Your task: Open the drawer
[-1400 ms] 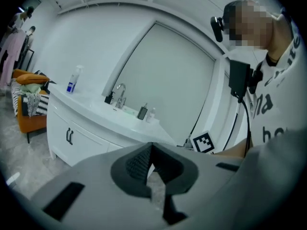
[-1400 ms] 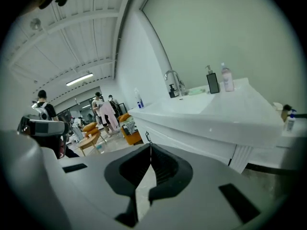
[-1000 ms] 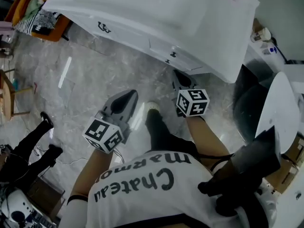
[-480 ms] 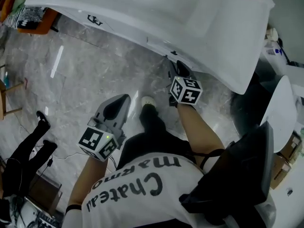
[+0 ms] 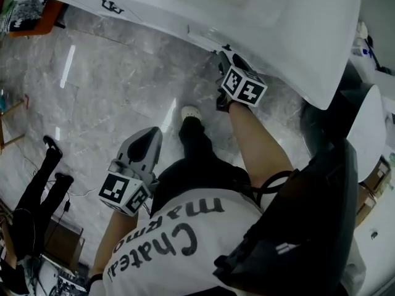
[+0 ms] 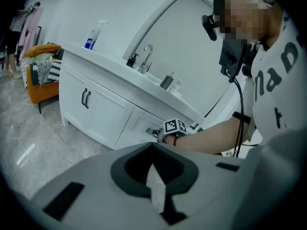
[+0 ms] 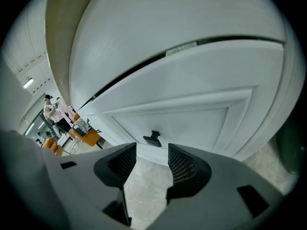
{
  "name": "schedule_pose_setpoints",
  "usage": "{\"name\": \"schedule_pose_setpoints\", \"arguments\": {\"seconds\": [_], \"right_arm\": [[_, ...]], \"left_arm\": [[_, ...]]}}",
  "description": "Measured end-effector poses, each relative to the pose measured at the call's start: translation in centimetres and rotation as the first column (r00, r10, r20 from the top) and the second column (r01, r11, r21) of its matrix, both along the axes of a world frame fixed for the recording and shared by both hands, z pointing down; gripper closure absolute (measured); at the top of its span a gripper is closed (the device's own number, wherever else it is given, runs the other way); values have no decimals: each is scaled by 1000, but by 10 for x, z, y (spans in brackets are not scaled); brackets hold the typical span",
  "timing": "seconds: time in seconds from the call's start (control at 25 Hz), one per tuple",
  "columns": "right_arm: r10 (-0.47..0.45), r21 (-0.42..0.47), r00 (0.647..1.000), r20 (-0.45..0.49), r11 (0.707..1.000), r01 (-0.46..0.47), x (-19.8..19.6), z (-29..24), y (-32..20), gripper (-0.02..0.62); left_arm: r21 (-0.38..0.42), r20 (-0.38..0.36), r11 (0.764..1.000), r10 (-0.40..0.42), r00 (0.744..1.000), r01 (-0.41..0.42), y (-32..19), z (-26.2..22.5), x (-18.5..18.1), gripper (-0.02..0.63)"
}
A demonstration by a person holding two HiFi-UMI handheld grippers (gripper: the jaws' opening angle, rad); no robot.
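Aiming right tool (image 7: 152,153) at shut vanity drawer (image 7: 201,119), jaws just opening wide, empty, black handle (image 7: 154,138) just beyond tips, not btwn them. Holding left tool (image 6: 153,147) low over marble floor (image 5: 111,91), jaws together, nothing gripped.

Grey veined marble floor (image 5: 111,85) is catching light.
An orange armchair (image 6: 34,87) is standing at the far left; a clear blue-labelled spray bottle (image 6: 91,36) and a chrome tap (image 6: 146,56) are standing farther right.
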State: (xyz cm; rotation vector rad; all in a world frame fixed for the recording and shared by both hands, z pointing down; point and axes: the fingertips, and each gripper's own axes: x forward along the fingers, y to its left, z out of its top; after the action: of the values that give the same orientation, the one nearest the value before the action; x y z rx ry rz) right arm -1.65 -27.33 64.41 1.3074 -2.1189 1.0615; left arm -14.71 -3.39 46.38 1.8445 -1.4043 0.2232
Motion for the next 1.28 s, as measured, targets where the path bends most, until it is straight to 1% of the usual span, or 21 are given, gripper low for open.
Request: {"name": "schedule_pose_setpoints", "arguments": {"seconds": [0.12,0.2,0.36,0.56,0.6,0.72,0.8,0.92,1.08,1.2,1.28], "right_arm": [[41,-12,999,14,999,-41,-4,1,-6,394],[35,-22,999,12,999,-35,-9,0,-9,383],[19,-47,1000,-17,999,-19,-9,0,-16,383],[68,-105,998,-17,992,-69,-5,6,-22,383],[74,-119,997,-20,990,-76,-6,8,-23,445],[95,-122,995,-27,988,-97,-6,8,-23,453],[111,-121,994,-13,986,-111,-6,7,-22,454],[103,-122,995,-15,987,-104,-5,7,-21,457],[86,-128,995,-45,988,-91,-5,9,-13,459],[54,-138,997,-61,988,-62,-9,13,3,460],[53,-137,997,-62,989,-61,-11,14,10,460]], "left_arm": [[2,-7,1000,5,1000,-5,7,2,4,604],[8,-16,1000,-6,1000,6,9,1,3,604],[23,-43,999,-47,998,48,6,-2,6,604],[13,-34,999,-36,999,36,18,-2,8,604],[6,-36,999,-45,998,46,21,-1,6,603],[-7,-47,997,-71,996,71,28,1,5,604],[-2,-45,998,-58,997,58,28,2,8,603],[11,-44,1000,-28,999,28,23,2,15,604],[14,-53,999,-31,998,32,17,2,22,604],[11,-45,1000,-21,999,21,16,2,24,603],[15,-39,1000,-17,999,17,14,1,23,603]]}}
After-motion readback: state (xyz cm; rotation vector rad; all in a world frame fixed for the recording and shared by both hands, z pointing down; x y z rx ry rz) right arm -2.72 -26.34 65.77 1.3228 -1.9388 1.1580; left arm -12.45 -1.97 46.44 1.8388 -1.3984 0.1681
